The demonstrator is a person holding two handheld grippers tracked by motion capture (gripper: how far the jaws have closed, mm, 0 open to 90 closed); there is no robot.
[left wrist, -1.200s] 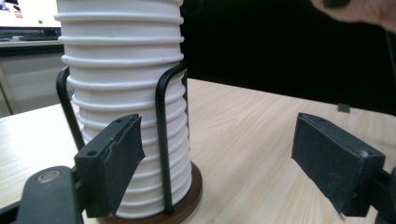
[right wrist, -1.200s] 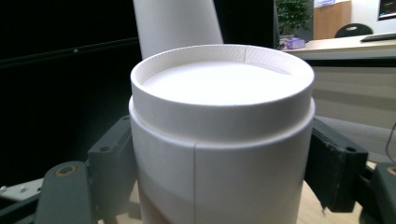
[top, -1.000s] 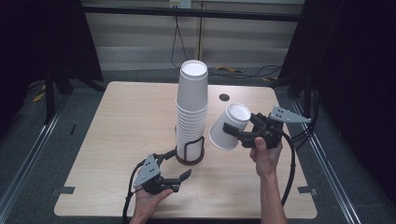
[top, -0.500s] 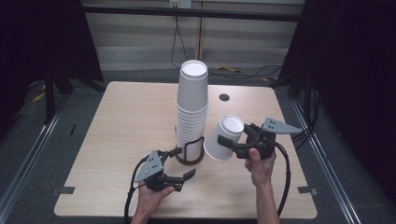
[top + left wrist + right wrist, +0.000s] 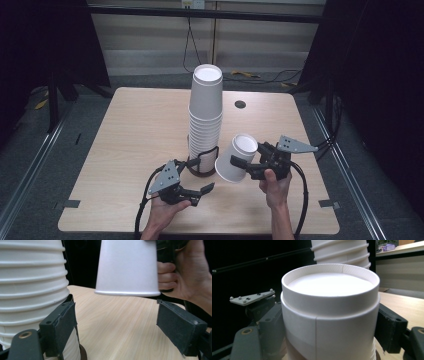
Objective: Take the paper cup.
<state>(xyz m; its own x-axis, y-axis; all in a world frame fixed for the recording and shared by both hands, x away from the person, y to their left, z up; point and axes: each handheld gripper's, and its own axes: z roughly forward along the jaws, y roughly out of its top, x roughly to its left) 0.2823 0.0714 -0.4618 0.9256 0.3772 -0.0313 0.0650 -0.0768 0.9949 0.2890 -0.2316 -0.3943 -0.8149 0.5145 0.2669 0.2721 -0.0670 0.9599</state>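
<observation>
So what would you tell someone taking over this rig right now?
Left gripper: open, nothing between its jaws, low beside the foot of the cup stack.
Right gripper: shut on one white cup, base up and tilted, just above the table, right of the stack.
The stack stands upside down in a black holder.
Done: one cup separated.
Left: probably set that cup down mouth-first; the rest remain stacked.
</observation>
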